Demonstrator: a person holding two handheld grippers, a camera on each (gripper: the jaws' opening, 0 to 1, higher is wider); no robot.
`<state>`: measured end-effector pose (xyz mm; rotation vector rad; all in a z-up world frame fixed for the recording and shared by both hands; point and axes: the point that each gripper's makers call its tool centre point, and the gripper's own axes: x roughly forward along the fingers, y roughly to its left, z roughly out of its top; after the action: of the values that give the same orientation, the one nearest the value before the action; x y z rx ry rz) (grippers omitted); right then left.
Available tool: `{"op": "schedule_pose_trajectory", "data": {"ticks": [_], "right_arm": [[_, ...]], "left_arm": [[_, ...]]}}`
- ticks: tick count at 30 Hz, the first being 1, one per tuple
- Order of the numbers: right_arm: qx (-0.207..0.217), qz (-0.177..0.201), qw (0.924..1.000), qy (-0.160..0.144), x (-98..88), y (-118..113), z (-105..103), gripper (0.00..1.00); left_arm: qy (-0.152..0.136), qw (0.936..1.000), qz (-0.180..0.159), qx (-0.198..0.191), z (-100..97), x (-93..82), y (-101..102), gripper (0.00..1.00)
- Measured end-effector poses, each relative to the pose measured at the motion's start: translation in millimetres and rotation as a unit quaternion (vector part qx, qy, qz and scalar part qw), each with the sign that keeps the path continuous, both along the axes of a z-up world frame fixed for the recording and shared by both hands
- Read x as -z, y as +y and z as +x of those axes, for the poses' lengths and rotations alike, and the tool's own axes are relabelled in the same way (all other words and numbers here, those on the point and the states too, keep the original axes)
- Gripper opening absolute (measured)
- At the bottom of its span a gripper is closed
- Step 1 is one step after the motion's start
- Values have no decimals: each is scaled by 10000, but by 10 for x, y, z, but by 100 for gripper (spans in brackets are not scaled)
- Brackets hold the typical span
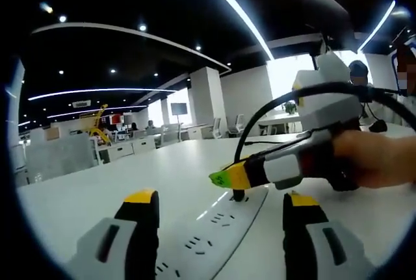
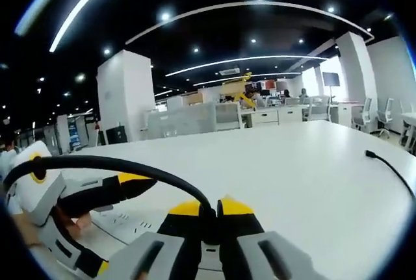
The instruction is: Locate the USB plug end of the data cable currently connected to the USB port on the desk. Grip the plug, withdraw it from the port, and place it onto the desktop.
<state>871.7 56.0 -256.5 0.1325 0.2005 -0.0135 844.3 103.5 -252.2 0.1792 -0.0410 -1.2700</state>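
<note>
Right gripper view: fingers (image 2: 235, 212) pinch cable (image 2: 130, 166).

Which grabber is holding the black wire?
The right gripper: its yellow-tipped jaws are pinched on the black cable. The left gripper has jaws apart, holding nothing.

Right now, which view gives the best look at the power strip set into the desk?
The left gripper view: the power strip runs between its jaws with socket slots visible, and the right gripper reaches over it. The right gripper view shows a small stretch of it, partly hidden behind its jaws and the black cable.
</note>
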Motion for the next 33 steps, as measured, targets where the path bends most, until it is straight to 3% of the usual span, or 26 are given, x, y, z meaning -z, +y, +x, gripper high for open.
{"op": "schedule_pose_trajectory", "data": {"ticks": [8,10,13,17,23,26,33], "right_arm": [[42,-278,9995,120,8,20,-10,9],[12,-559,9982,196,9,30,-3,9],[85,-1289,9907,437,13,69,9,10],[2,-452,9989,139,7,69,-16,9],[25,-319,9994,106,8,45,-18,9],[22,-67,10000,24,2,5,8,9],[26,-128,9999,34,-8,10,21,10]], "left_arm": [[13,10000,-70,22,-36,-14,15,77],[0,10000,-43,23,-41,-6,14,77],[-10,10000,-22,24,-44,-1,11,77],[11,10000,-50,15,-38,-12,19,77],[5,10000,-35,19,-37,-10,23,77],[8,10000,-39,16,-31,-13,25,77],[-5,10000,-14,20,-22,-12,23,77]]}}
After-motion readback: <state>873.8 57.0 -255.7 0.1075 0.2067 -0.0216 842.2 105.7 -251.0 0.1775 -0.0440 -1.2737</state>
